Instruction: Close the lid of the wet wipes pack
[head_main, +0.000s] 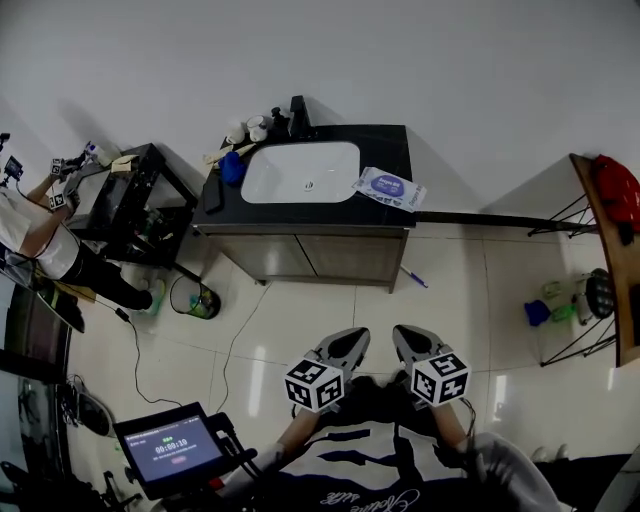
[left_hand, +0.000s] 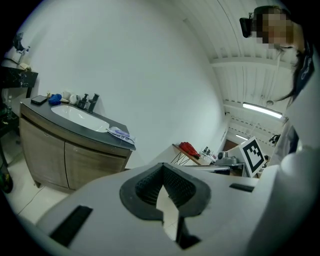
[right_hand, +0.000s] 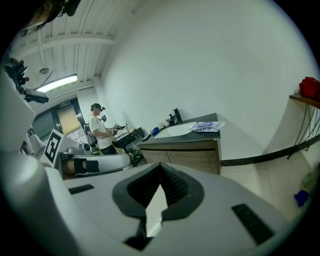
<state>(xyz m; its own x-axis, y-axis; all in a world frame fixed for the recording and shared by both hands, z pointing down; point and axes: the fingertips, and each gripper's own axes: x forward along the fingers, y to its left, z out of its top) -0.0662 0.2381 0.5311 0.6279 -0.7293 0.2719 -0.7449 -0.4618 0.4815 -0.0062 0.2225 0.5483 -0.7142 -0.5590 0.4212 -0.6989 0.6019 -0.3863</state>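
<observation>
Wet wipes pack (head_main: 389, 187) lies flat on the right end of a dark vanity countertop (head_main: 385, 145), just beside the white sink (head_main: 300, 172), well apart from the person holding the tools. The left gripper (head_main: 346, 344) and right gripper (head_main: 414, 346) hang side by side close to the person's body, each with its jaws pressed together at the tips and nothing between them. The task looks unstarted, at the approach step. Whether the lid stands open cannot be told from this far. The next move likely calls for crossing the tiled floor to the vanity and bringing one gripper down over the pack.
</observation>
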